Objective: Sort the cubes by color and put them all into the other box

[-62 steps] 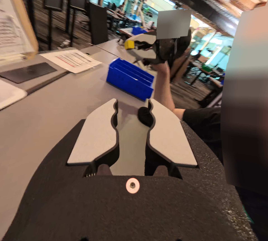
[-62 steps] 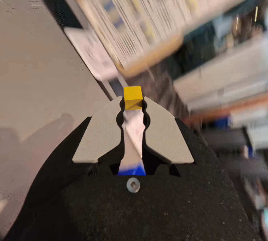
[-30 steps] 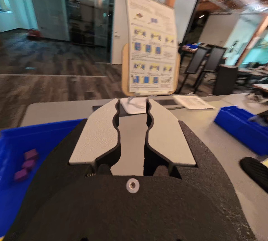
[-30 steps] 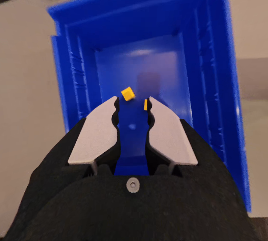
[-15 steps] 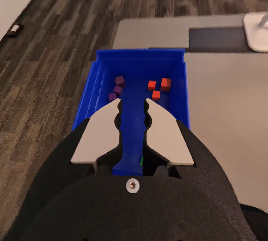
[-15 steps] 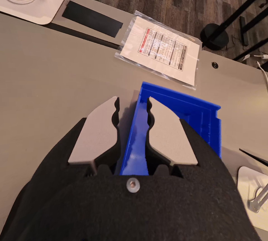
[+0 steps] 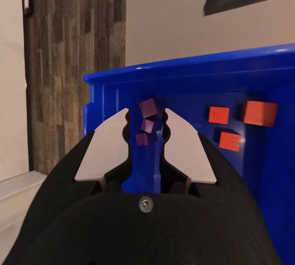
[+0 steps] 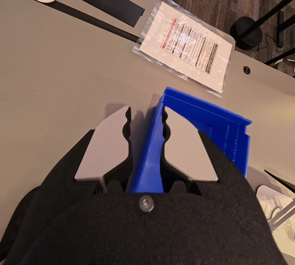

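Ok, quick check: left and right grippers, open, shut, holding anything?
Left gripper: open, empty, above three small purple cubes in a blue plastic box.
Right gripper: open, empty.

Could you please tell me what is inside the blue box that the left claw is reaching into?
The blue box holds three purple cubes and three red cubes, grouped apart. The open left claw covers the box's near part, so anything there is hidden.

Grey table bears blue box, sleeved sheet.

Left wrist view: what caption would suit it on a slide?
Open left gripper lines up on three purple cubes beside red cubes in a blue box.
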A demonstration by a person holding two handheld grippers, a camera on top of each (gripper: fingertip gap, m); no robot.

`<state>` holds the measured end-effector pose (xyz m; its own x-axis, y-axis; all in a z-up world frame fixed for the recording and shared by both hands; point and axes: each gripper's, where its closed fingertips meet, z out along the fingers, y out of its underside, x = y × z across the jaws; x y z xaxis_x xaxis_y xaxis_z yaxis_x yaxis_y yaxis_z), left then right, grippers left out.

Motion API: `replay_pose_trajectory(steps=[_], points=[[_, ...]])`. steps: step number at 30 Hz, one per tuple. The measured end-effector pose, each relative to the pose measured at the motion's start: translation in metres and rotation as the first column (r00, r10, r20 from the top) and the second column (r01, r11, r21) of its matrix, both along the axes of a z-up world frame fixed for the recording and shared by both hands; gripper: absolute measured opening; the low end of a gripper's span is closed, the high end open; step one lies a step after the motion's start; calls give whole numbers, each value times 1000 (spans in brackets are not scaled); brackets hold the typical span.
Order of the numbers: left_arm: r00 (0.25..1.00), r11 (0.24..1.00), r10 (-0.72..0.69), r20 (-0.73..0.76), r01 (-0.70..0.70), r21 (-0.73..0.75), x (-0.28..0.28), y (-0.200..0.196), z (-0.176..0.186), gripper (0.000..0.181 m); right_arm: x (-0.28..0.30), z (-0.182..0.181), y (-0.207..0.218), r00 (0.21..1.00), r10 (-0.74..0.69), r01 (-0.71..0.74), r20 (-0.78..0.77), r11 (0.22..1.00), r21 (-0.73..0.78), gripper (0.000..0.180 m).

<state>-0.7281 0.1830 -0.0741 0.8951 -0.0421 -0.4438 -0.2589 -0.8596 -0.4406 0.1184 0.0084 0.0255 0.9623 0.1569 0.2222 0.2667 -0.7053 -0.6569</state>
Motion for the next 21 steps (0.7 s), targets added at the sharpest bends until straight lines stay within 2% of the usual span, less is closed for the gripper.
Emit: replay_pose_trajectory(steps=[4, 10, 14, 21], points=[[996, 994, 85, -19, -86, -66, -14, 10, -20, 40, -4, 4, 3, 1000, 16, -16, 4, 1000, 11, 36], [991, 979, 132, 5, -130, -159, -13, 14, -45, 37, -4, -2, 2, 1000, 20, -20, -1, 1000, -15, 36], [987, 972, 142, -74, -153, -180, -23, 12, -49, 38, -1, -5, 2, 1000, 8, -8, -10, 1000, -23, 36], [978, 961, 208, 24, -200, -193, -25, 4, -54, 38, -7, -8, 5, 1000, 29, -29, -3, 999, -42, 36]])
